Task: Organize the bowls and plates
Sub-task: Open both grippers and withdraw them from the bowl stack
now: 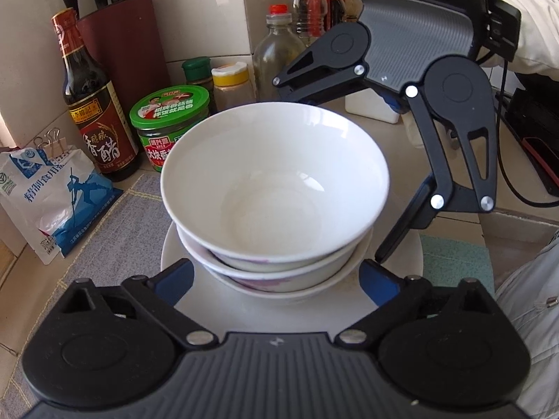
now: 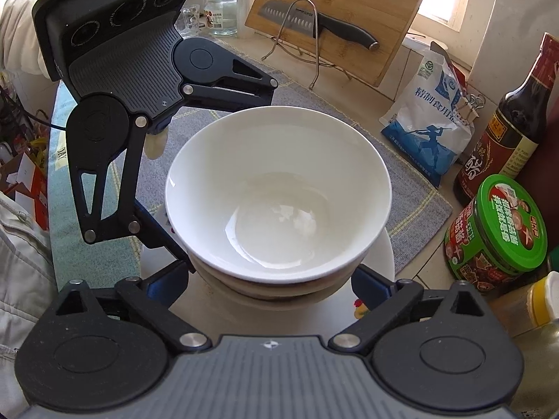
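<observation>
top bowl [image 1: 276,181]: plain white, empty, nested upright in a second bowl, centre of both wrist views
lower bowl [image 1: 279,276]: white with purple marks on its outer wall, only rim and a band of wall visible under the top one
plate [image 1: 223,300]: white, flat, carries the two stacked bowls; a small coloured mark shows on its near edge in the right wrist view
mat [image 1: 115,230]: grey woven cloth with pale yellow lines, plate sits on it
left gripper [image 1: 276,279]: jaws spread wide, blue pads either side of the bowl stack at its near side, no pad pressing on the bowls, holds nothing
right gripper [image 2: 270,284]: jaws spread wide, one finger each side of the stack, clear of the bowl walls, holds nothing
gripper layout: the two face each other across the stack; each shows in the other's view on the far side of the bowls
vinegar bottle [image 1: 94,104]: dark, red label, upright, far left of the bowls
green-lid jar [image 1: 171,122]: just beside the bottle, between it and the bowls
salt bag [image 1: 52,195]: white and blue, clipped shut, left edge of the mat
knife block [image 1: 122,42]: dark red, behind the bottle
cutting board [image 2: 342,10]: wooden, leaning on a wire rack with a knife [image 2: 314,22] across it, far side in the right wrist view
person: pale sleeve [image 1: 534,31] behind the right gripper
</observation>
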